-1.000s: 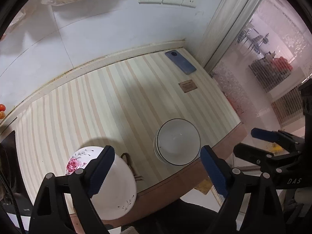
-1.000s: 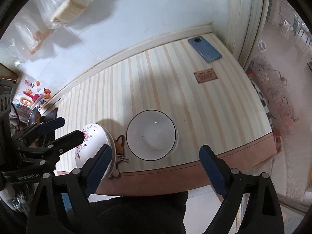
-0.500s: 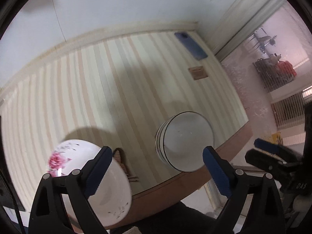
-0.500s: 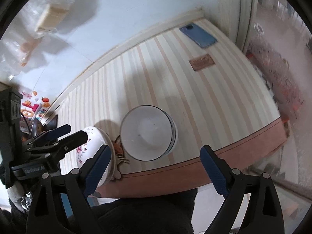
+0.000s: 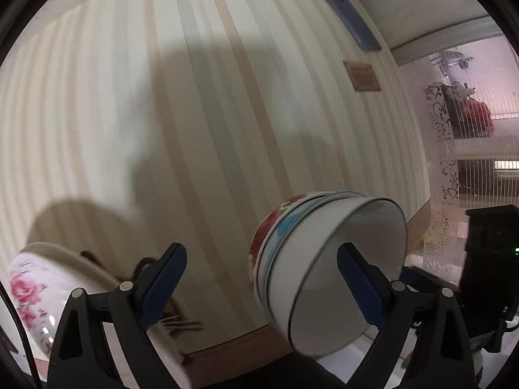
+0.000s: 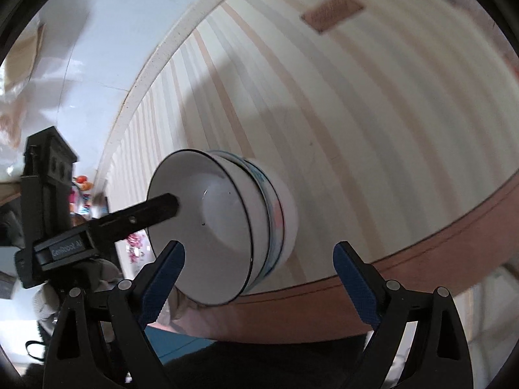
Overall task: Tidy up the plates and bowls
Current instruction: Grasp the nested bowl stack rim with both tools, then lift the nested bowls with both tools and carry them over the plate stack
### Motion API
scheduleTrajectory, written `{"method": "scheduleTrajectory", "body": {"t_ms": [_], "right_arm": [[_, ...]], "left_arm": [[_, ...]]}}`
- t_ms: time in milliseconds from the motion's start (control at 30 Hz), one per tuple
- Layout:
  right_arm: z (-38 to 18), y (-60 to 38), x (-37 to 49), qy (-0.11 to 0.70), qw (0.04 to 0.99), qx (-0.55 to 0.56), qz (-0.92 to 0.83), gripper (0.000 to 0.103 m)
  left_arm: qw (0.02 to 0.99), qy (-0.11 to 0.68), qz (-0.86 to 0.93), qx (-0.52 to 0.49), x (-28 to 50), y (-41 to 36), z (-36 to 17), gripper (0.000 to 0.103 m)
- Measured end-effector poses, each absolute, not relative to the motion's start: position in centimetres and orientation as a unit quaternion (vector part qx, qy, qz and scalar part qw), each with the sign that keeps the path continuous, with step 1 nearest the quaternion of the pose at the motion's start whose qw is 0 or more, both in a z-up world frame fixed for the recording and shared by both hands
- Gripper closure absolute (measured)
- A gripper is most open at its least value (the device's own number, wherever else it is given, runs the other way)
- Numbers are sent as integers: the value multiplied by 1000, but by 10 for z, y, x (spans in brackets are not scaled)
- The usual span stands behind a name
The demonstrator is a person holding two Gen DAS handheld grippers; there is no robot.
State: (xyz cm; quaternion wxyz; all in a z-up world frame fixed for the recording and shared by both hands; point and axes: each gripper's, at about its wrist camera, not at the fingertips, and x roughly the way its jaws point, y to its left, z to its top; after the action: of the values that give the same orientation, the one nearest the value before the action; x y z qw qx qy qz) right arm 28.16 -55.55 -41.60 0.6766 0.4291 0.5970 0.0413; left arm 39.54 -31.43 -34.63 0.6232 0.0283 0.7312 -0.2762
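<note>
Striped worktop (image 5: 227,97), phone (image 5: 348,16) up at 1 o'clock. Both left gripper (image 5: 261,287) and right gripper (image 6: 258,280) jaws wide apart, holding nothing, bowl stack (image 6: 223,233) between.

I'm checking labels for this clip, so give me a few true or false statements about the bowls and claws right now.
1. The stack of bowls sits near the table's front edge. True.
2. The left claw is clamped shut on a bowl. False: its jaws are wide apart.
3. A floral bowl sits left of the stack. True.
4. The blue phone lies inside the top bowl. False: it lies at the table's far side.
5. The right claw is open. True.
</note>
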Motion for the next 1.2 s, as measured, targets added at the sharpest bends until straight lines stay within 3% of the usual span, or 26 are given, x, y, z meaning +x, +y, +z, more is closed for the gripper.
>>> {"method": "scheduleTrajectory", "body": {"t_ms": [233, 300, 367, 400, 467, 533, 600, 733, 1200], "right_arm": [[-456, -551, 291, 593, 646, 473, 77, 8], [-461, -548, 294, 588, 644, 482, 85, 8], [-467, -544, 297, 590, 644, 480, 86, 8], [-468, -542, 297, 593, 641, 479, 88, 10], [-473, -539, 301, 588, 637, 489, 98, 14], [-474, -536, 304, 583, 639, 492, 101, 26], [-473, -536, 306, 582, 644, 488, 95, 27], [-470, -540, 302, 579, 652, 482, 88, 40], [-457, -537, 309, 576, 669, 459, 97, 41]], "left_arm": [[593, 749, -295, -4, 393, -321, -367, 11], [592, 747, -301, -8, 393, -322, -367, 20], [585, 750, -308, -9, 391, -325, -370, 40], [584, 749, -314, -12, 390, -326, -370, 42], [585, 747, -315, -17, 391, -326, -371, 42], [586, 746, -316, -25, 392, -324, -372, 43], [591, 742, -315, -29, 391, -321, -371, 43], [604, 731, -318, -24, 387, -320, -368, 43], [625, 717, -306, -32, 389, -307, -356, 43]]}}
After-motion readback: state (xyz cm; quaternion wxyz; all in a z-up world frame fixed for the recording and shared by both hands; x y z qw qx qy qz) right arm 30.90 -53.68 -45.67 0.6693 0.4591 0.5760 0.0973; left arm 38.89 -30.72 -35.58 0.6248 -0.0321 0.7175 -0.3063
